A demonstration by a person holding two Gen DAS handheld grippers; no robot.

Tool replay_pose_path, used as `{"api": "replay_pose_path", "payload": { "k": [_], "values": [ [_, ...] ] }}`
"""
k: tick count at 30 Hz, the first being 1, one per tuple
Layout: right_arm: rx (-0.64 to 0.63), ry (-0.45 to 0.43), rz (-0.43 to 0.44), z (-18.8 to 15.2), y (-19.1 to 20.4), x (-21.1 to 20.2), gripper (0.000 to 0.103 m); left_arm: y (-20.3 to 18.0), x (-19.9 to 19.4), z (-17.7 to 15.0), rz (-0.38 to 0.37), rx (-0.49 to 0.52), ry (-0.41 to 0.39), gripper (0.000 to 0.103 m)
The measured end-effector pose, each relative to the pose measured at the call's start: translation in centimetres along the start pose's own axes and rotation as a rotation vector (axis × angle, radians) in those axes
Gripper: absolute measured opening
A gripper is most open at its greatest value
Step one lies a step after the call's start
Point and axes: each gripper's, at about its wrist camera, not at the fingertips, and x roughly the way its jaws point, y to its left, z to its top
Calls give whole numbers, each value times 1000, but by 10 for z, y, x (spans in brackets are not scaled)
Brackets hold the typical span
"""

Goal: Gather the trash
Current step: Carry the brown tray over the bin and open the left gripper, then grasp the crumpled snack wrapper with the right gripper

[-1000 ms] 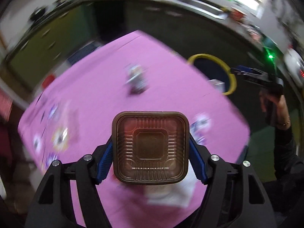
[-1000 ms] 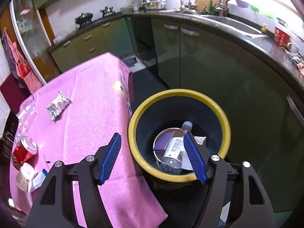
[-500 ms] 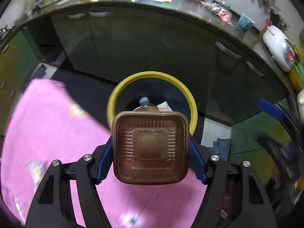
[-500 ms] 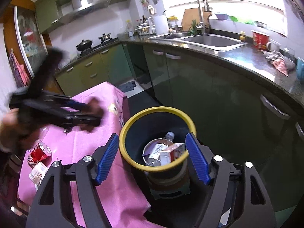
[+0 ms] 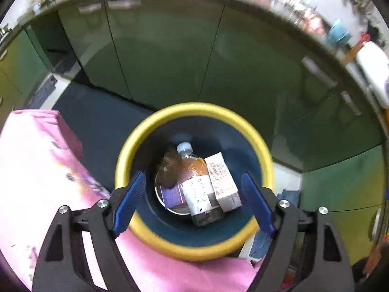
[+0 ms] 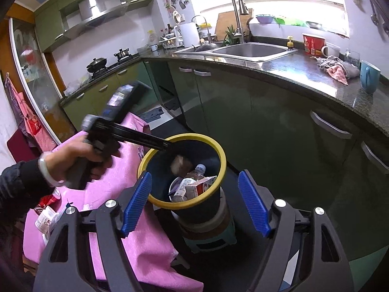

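A steel sink (image 6: 250, 51) with a tall curved tap (image 6: 237, 12) sits in the dark kitchen surface (image 6: 304, 73). A blue mug (image 6: 369, 76) stands at the right end, near a crumpled cloth (image 6: 336, 69). A red paper cup (image 6: 313, 44) stands behind the sink. Green cupboard doors (image 6: 218, 112) run below. A pot (image 6: 97, 63) rests on the stove at the left.

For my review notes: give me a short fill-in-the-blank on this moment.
1. The bin has a ____ rim.
2. The left tool is ____, with nothing between its fingers.
3. The plastic bottle lies ____ the bin.
4. The tablecloth is ____.

Missing words: yellow; open; inside; pink
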Motion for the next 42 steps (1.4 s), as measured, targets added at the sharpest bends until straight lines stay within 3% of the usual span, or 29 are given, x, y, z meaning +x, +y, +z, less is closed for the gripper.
{"api": "replay_pose_path", "payload": {
  "k": [4, 9, 13, 17, 19, 22, 25, 30, 34, 37, 42],
  "values": [
    [-27, 7, 20, -1, 14, 2, 75, 12, -90, -36, -19, -19, -144, 79],
    [-111, 55, 66, 1, 50, 25, 78, 42, -198, -112, 69, -76, -294, 87],
    [-196, 105, 167, 3, 95, 47, 78, 75, -255, -178, 142, -168, -346, 87],
    [-338, 186, 328, -3, 166, 70, 78, 102, -292, -242, 217, -268, -396, 88],
    [-442, 245, 418, -11, 211, 84, 78, 111, -304, -271, 245, -310, -406, 89],
    [-561, 315, 480, -22, 258, 103, 75, 126, -310, -307, 256, -374, -404, 89],
    [-567, 425, 496, -27, 284, 137, 68, 138, -311, -331, 240, -415, -398, 89],
    [-584, 372, 468, -4, 313, 181, 67, 150, -311, -348, 239, -440, -406, 89],
    [-565, 425, 428, 17, 347, 248, 67, 152, -307, -347, 226, -444, -401, 89],
    [-379, 546, 416, 36, 356, 300, 67, 153, -304, -345, 228, -432, -389, 89],
    [-302, 639, 310, 45, 370, 336, 67, 155, -303, -348, 252, -421, -381, 89]
  ]
}}
